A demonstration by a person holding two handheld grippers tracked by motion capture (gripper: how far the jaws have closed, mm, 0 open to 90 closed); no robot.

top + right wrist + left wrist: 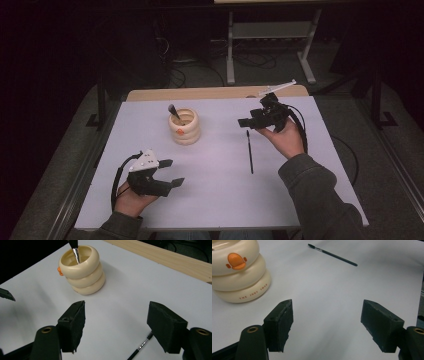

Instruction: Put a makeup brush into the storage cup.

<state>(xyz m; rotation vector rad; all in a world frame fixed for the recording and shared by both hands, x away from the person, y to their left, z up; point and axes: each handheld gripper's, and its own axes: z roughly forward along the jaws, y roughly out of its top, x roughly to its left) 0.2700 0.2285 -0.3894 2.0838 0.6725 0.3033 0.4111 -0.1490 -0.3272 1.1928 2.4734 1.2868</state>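
Note:
A cream ringed holder [184,127] with an orange duck mark stands on the white table [215,200]; a brush [174,112] sticks out of it. The same holder [238,272] shows at the upper left of the left gripper view and the holder [82,269] at the top of the right gripper view. A thin black brush [249,151] lies flat right of centre, also seen as the brush [332,255] and the brush [140,347]. My left gripper [172,172] rests open at the front left, nothing between its jaws. My right gripper [243,121] hovers open above the lying brush's far end.
A wooden strip [215,93] runs along the table's far edge. Beyond it stands a metal frame [270,45] on a dark floor with cables. A white stick-like part [277,88] juts up behind the right gripper.

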